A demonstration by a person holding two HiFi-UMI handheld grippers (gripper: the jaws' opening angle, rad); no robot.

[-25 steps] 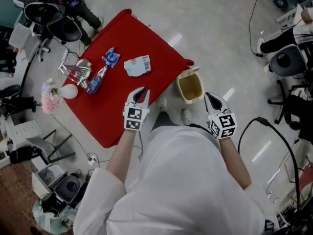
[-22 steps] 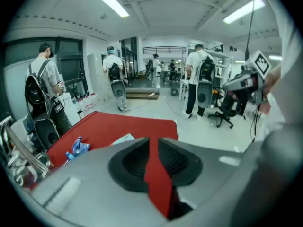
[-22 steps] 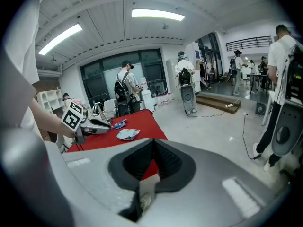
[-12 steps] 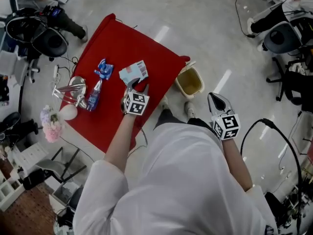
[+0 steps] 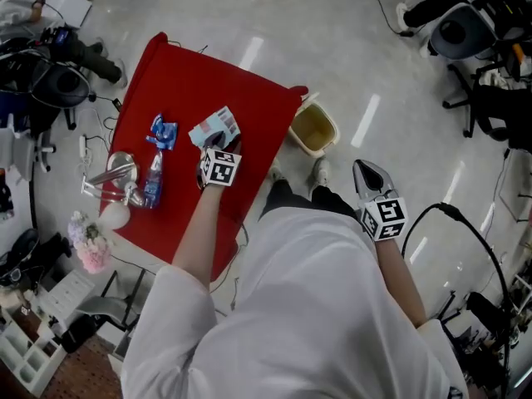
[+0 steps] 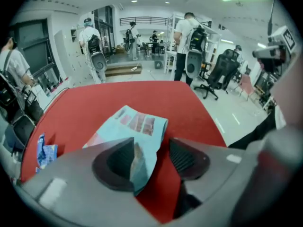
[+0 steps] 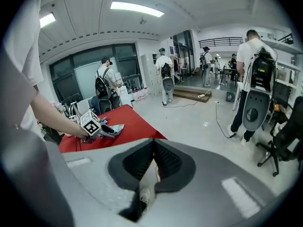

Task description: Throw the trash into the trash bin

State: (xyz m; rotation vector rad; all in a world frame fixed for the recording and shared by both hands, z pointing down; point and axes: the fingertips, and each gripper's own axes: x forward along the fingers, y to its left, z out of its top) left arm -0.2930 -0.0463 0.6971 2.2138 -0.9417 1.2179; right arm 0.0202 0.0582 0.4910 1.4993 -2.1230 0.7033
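Currently the left gripper (image 5: 224, 146) sits low over the table (image 5: 208, 81), which is covered in a flat, matte red cloth. Its jaws have just been opening and stand wide. One creased corner of the packet (image 5: 213, 127) lies between them, close to the left-hand pad in the left gripper view. The pads are dark, ribbed rubber and neither one presses on the packet.

Packet: thin, pale blue film or paper, crumpled, roughly rectangular, with a reddish printed patch on its upper face. It lies flat on the cloth near the table edge that faces the trash bin (image 5: 314, 128).

Count of trash on the cloth: three pieces.
- 1 pale blue packet
- 1 small bright blue wrapper (image 5: 163, 131), shiny and twisted, just beside the packet
- 1 clear plastic bottle (image 5: 153, 181) with a blue label, lying on its side

Other items: 1 wire rack (image 5: 112, 177) of bare metal next to the bottle, and 1 bunch of pale pink flowers (image 5: 91, 246) off the cloth's corner.

Bin: 1, small, squarish with rounded corners, cream plastic. It is open at the top and stands on the glossy grey floor just beside the table corner.

The right gripper (image 5: 364, 171) is held over the floor, well apart from table and bin. Its jaws are closed together with nothing between them, and the ribbed pads meet in a line.
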